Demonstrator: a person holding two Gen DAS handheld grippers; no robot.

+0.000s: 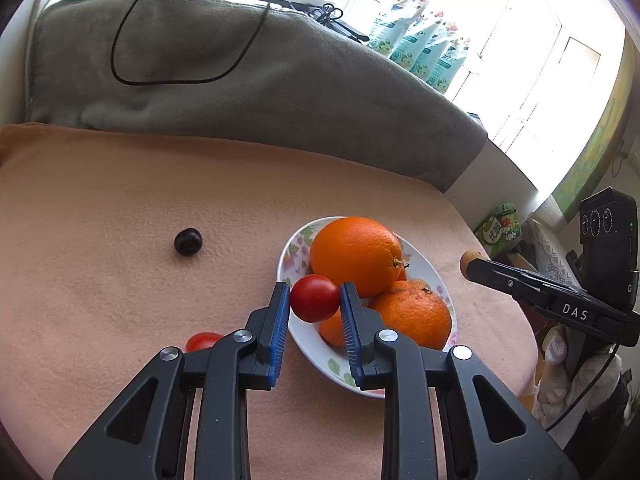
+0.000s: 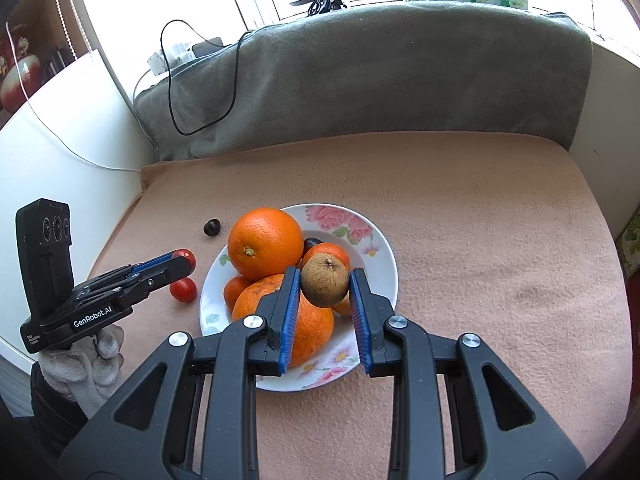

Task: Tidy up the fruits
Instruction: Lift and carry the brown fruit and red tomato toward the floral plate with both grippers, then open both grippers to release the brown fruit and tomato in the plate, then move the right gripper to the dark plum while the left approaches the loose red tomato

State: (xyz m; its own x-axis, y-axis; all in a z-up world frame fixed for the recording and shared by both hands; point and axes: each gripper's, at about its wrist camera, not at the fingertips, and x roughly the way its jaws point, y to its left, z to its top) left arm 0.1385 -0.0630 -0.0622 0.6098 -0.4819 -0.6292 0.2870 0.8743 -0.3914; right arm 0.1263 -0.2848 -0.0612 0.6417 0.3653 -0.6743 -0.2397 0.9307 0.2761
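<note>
My left gripper [image 1: 315,298] is shut on a red cherry tomato [image 1: 314,298], held at the near left rim of the flowered white bowl [image 1: 294,250]. The bowl holds a large orange [image 1: 356,256] and smaller oranges [image 1: 412,314]. My right gripper [image 2: 325,286] is shut on a brown round fruit [image 2: 324,280] above the bowl [image 2: 376,240], over the oranges [image 2: 264,242]. A second cherry tomato [image 1: 202,341] lies on the cloth left of the bowl. A dark round fruit [image 1: 188,241] sits further left on the cloth.
The peach cloth [image 1: 120,280] covers the table. A grey blanket [image 1: 240,80] with a black cable [image 1: 120,60] lies along the back. The right gripper's body [image 1: 560,300] comes in from the right of the left wrist view. Green packets [image 1: 424,52] stand on the windowsill.
</note>
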